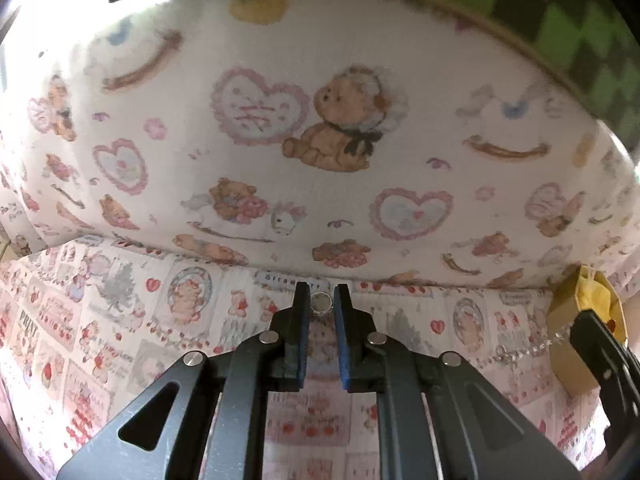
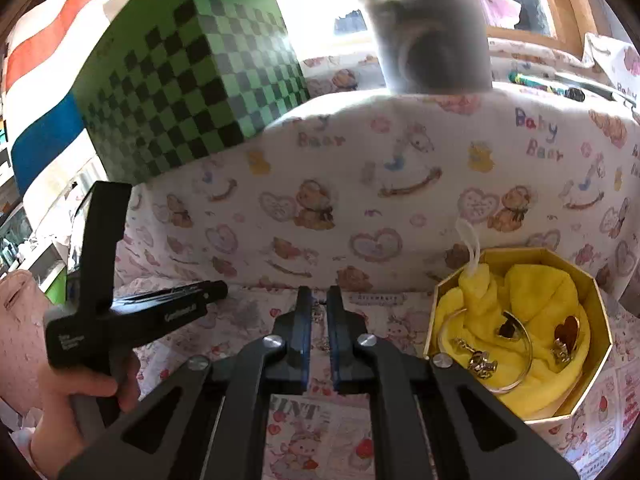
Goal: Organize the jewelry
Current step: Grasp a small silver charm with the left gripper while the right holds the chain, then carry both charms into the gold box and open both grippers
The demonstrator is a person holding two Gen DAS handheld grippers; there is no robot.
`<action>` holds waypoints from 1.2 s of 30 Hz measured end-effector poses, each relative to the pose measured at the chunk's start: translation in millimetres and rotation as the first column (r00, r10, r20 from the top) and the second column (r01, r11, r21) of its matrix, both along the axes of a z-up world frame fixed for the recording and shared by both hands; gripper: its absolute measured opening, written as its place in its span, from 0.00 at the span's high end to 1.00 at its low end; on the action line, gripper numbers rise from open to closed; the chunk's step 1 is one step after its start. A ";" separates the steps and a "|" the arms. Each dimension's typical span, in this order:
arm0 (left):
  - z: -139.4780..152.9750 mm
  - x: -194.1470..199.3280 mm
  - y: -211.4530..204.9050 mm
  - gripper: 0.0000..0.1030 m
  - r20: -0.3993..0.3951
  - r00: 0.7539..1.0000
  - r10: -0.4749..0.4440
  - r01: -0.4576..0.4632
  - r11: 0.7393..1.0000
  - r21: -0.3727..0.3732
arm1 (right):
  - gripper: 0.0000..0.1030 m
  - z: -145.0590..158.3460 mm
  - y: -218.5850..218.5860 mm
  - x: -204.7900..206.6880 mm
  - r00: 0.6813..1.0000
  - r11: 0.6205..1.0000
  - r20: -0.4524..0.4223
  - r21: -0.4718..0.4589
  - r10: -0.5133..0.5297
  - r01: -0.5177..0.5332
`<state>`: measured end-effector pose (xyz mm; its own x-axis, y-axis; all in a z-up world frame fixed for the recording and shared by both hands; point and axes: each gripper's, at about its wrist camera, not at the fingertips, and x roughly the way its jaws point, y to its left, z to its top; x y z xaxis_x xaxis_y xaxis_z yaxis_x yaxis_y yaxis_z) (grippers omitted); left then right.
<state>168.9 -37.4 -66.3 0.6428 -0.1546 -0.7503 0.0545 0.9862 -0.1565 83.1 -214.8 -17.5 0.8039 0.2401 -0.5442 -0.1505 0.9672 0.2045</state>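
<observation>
L claw [image 1: 321, 300] pinches 1 silver ring [image 1: 321, 303], hole facing camera; R claw [image 2: 319, 300] nips 1 chain [image 2: 319, 314], hanging left of gold box [image 2: 592, 300].

Cushion [image 2: 400, 152]: white w/ brown teddy bears, pink hearts. Cloth [image 2: 304, 432]: pink/red bear print. Box [image 2: 188, 76]: green-black checks. Octagonal box [image 2: 600, 344]: gold, yellow lining [image 2: 536, 284]. Ring [image 1: 321, 302]: silver.

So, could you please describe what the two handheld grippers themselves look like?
Both are alike: the left gripper and right gripper have matte black metal linkage arms with triangular cut-outs, round silver pivot pins and blue pads lining flat black fingers. The left one's black handle carries small white lettering. No cables or sleeves show.
</observation>
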 end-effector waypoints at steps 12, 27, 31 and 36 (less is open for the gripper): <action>28.0 -35.2 20.9 0.89 0.197 0.978 0.072 -0.082 0.996 0.045 | 0.93 11.3 10.2 -18.4 0.995 0.998 0.098 -0.064 0.008 -0.002; 140.9 -142.7 2.0 0.89 0.486 0.873 -0.045 0.023 0.998 0.051 | 0.93 107.4 -38.2 -94.8 0.961 0.999 0.275 0.049 0.004 -0.018; 172.5 -169.6 -16.7 0.89 0.539 0.837 -0.091 0.095 0.995 0.022 | 0.93 130.1 -59.7 -117.6 0.942 0.999 0.335 0.035 -0.026 0.015; 199.0 -177.0 -53.1 0.89 0.562 0.817 -0.128 0.164 0.986 -0.013 | 0.93 133.3 -90.1 -139.1 0.918 0.995 0.386 0.066 -0.090 0.069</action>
<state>-8.2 -90.5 132.7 0.9147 -0.3121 -0.2566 0.2927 0.9497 -0.1117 -56.0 -304.9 115.7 0.9671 0.1854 -0.1743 -0.1509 0.9693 0.1939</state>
